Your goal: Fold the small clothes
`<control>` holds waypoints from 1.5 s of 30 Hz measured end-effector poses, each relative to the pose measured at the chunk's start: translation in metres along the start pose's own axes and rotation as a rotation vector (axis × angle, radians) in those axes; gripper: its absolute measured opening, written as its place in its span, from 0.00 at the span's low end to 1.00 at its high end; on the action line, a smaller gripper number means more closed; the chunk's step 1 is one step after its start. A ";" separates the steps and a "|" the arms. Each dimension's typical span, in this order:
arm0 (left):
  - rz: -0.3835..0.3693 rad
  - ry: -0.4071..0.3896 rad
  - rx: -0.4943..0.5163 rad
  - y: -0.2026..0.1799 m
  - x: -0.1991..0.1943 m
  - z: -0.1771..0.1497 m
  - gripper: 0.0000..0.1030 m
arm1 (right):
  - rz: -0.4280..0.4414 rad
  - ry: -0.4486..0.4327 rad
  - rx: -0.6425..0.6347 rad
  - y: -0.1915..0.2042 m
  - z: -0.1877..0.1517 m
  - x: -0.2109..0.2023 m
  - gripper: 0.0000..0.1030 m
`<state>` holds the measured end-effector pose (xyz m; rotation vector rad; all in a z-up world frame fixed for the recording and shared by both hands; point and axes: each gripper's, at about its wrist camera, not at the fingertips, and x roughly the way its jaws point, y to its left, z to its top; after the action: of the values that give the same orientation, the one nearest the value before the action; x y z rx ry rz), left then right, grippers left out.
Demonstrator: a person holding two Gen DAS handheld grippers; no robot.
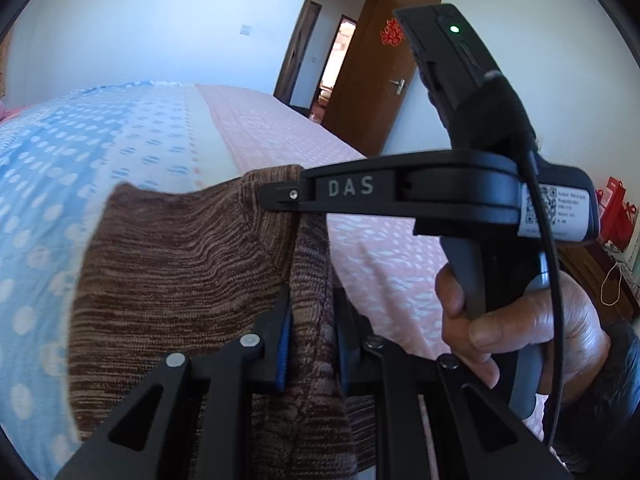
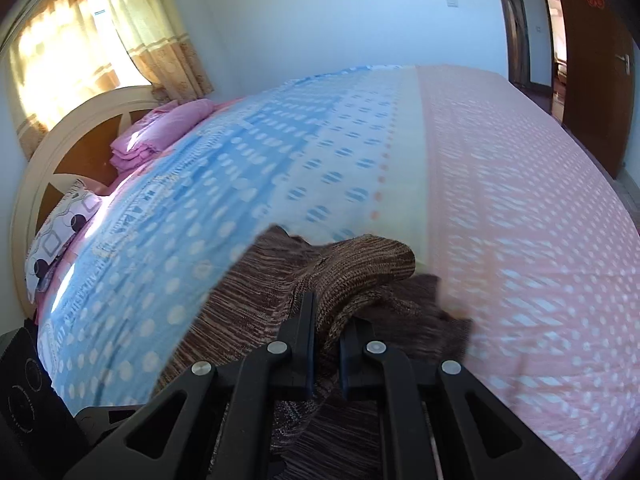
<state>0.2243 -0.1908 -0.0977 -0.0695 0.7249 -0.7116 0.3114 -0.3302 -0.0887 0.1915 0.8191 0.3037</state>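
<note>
A brown striped knit garment [image 1: 180, 264] hangs above the bed, held up by both grippers. My left gripper [image 1: 310, 320] is shut on a vertical edge of the knit. The right gripper [image 1: 280, 196] shows in the left wrist view as a black tool marked DAS, its tip pinching the garment's top corner. In the right wrist view my right gripper [image 2: 326, 320] is shut on a bunched fold of the same garment [image 2: 360, 268], which drapes below and to the left.
A bed [image 2: 520, 200] with a blue and pink dotted sheet lies under the garment. Folded pink bedding [image 2: 160, 128] and a patterned pillow [image 2: 60, 232] sit at the headboard. An open brown door [image 1: 372, 80] stands beyond the bed. A dark box [image 2: 24, 392] sits at the bedside.
</note>
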 end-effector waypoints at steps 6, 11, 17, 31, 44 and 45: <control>0.017 0.065 0.021 -0.013 0.032 -0.016 0.18 | -0.049 0.060 0.015 -0.040 -0.026 0.024 0.08; 0.008 0.068 0.071 -0.018 0.027 -0.021 0.24 | -0.022 0.039 0.088 -0.052 -0.041 0.035 0.08; -0.057 0.081 0.055 0.013 -0.030 -0.034 0.52 | -0.090 -0.026 0.254 -0.066 -0.061 -0.014 0.13; 0.182 0.032 -0.087 0.082 -0.070 -0.051 0.64 | -0.086 -0.152 0.248 0.030 -0.146 -0.111 0.58; 0.196 0.072 -0.126 0.107 -0.070 -0.077 0.65 | 0.215 -0.131 0.661 -0.010 -0.194 -0.079 0.05; 0.188 0.070 -0.136 0.109 -0.069 -0.078 0.65 | 0.289 -0.129 0.775 -0.025 -0.209 -0.076 0.05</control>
<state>0.2013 -0.0506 -0.1482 -0.0997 0.8346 -0.4862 0.1122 -0.3689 -0.1832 1.0509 0.7474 0.2275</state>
